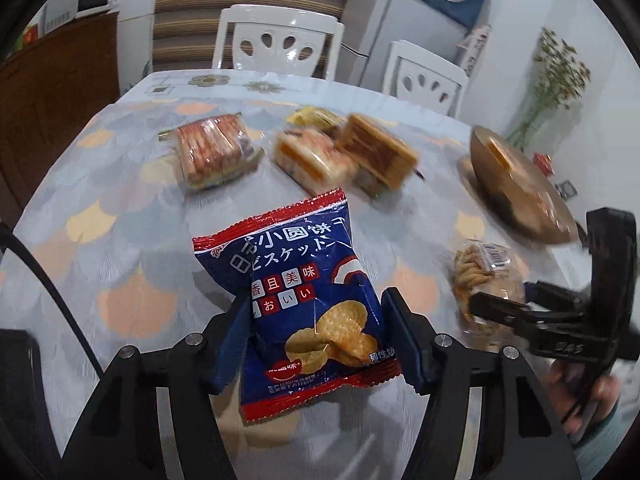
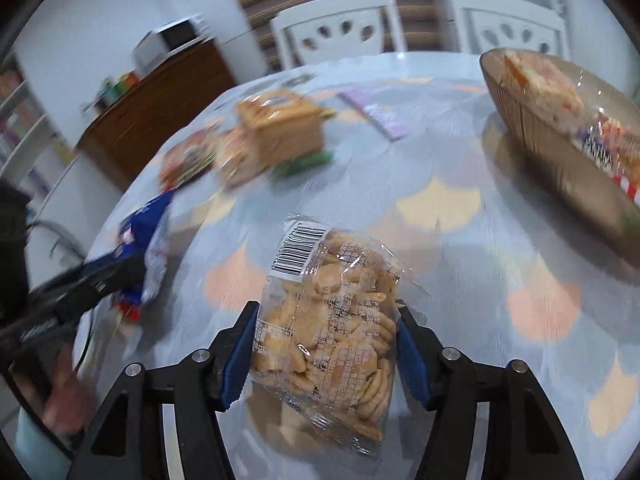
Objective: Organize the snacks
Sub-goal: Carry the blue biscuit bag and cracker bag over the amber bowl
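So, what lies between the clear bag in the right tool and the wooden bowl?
Only bare tablecloth. The right wrist view shows no snack between the clear biscuit bag, held in the right tool, and the wooden bowl.

Bare tablecloth (image 2: 460, 240) ahead; wrapped snacks (image 1: 344, 152) beyond, bowl (image 2: 552, 152) to the right

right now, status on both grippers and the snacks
Left gripper shut on blue biscuit pack. Right gripper shut on clear cracker bag. Bowl partly filled. More snacks loose on table.
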{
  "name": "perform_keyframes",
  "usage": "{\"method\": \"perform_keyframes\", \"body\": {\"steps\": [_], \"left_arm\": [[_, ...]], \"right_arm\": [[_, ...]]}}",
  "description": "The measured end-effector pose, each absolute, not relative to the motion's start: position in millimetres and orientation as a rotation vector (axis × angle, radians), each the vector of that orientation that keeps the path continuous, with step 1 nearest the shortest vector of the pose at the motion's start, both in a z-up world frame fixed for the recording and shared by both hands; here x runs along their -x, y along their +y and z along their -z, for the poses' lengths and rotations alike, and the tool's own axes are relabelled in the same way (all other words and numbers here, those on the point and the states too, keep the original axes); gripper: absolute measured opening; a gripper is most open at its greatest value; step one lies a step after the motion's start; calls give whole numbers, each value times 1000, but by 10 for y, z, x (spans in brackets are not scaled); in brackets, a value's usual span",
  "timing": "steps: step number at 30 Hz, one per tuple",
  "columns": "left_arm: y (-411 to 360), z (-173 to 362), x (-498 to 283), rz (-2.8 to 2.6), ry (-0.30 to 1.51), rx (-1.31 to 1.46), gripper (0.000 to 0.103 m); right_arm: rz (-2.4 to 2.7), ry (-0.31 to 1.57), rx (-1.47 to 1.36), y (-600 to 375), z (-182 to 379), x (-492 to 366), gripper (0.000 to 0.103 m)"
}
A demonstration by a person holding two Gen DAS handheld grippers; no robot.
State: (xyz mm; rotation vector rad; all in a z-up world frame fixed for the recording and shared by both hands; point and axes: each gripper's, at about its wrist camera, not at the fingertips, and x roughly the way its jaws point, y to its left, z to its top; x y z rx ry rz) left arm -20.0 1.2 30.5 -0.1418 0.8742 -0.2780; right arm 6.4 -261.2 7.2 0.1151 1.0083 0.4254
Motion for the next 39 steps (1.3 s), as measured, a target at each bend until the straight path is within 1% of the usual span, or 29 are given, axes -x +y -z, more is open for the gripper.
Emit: {"method": "perform_keyframes", "body": {"steps": [3, 7, 10, 11, 12, 15, 17, 19, 22, 24, 25, 29, 30, 31, 32, 33, 34, 35, 39], "left_arm": [[-41, -288, 268, 287, 858, 105, 62], [-63, -272, 311, 291, 826, 80, 62], [-2, -259, 301, 311, 820, 112, 62], [23, -252, 302, 317, 820, 127, 62], [57, -247, 292, 322, 819, 146, 63], [82, -218, 278, 322, 832, 178, 69], [97, -196, 264, 304, 848, 190, 77], [94, -183, 256, 287, 859, 189, 82], [68, -158, 240, 302, 883, 183, 82], [49, -136, 222, 315, 902, 175, 85], [42, -130, 219, 319, 907, 172, 87], [6, -121, 218, 313, 910, 149, 87], [-3, -119, 216, 310, 912, 145, 87], [-19, -114, 209, 304, 916, 135, 87], [-39, -113, 211, 299, 915, 120, 83], [-61, -118, 220, 291, 911, 103, 80], [-76, -124, 231, 291, 906, 93, 74], [-83, -134, 232, 292, 905, 88, 72], [-108, -181, 247, 279, 894, 78, 69]], "right_arm": [[-463, 1025, -146, -2769, -73, 71, 70], [-453, 1034, -266, -2979, -71, 189, 73], [-439, 1041, -321, -2966, -75, 239, 85], [-426, 1042, -316, -2906, -84, 234, 91], [-417, 1044, -306, -2859, -114, 259, 93], [-375, 1060, -240, -2671, -113, 203, 93], [-316, 1065, -160, -2540, -115, 170, 93], [-270, 1070, -90, -2426, -88, 134, 93], [-208, 1061, 7, -2280, -38, 126, 94], [-177, 1041, 52, -2229, -6, 150, 94], [-169, 1033, 64, -2218, 3, 159, 94], [-171, 1011, 43, -2286, 13, 159, 94], [-169, 1007, 44, -2283, 15, 156, 93], [-156, 1001, 53, -2274, 12, 162, 90], [-141, 990, 60, -2267, 0, 179, 81], [-147, 975, 56, -2256, -18, 204, 74], [-156, 964, 56, -2236, -34, 229, 72], [-163, 948, 51, -2247, -55, 260, 66], [-183, 907, 0, -2335, -139, 327, 64]]}}
